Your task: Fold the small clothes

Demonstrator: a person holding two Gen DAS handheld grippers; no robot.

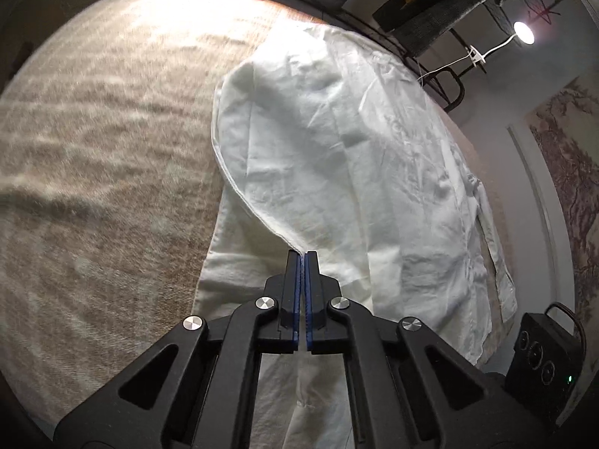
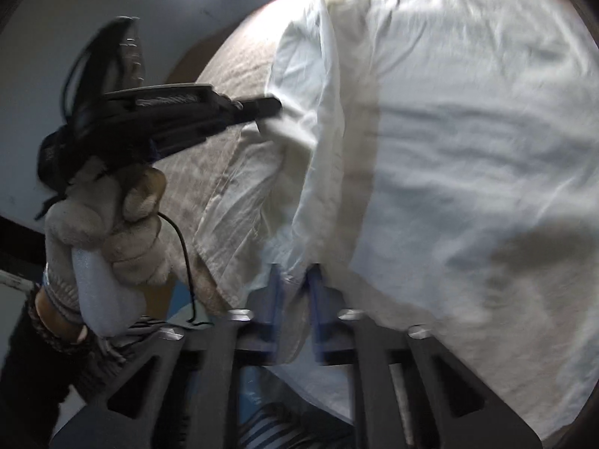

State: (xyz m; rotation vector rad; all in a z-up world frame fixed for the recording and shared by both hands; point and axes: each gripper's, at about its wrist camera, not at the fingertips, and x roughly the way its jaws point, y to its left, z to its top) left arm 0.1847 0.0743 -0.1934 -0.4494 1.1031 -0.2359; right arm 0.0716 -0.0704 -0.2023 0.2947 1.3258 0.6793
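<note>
One white garment (image 1: 337, 172), of thin, creased woven cloth with stitched hems, lies spread over a beige textured cover (image 1: 105, 142) on a round table; in the left wrist view a rounded flap of it is folded up, its seamed edge curving down to the left gripper (image 1: 302, 254), whose blue-padded jaws are pressed together on that hem. In the right wrist view the same garment fills the frame, blurred, with a long panel lying flat toward the table edge; the right gripper (image 2: 295, 273) has a bunched fold of the cloth between its nearly closed blue jaws. A gloved hand (image 2: 112, 224) holds the left gripper's handle, its tip touching the cloth
</note>
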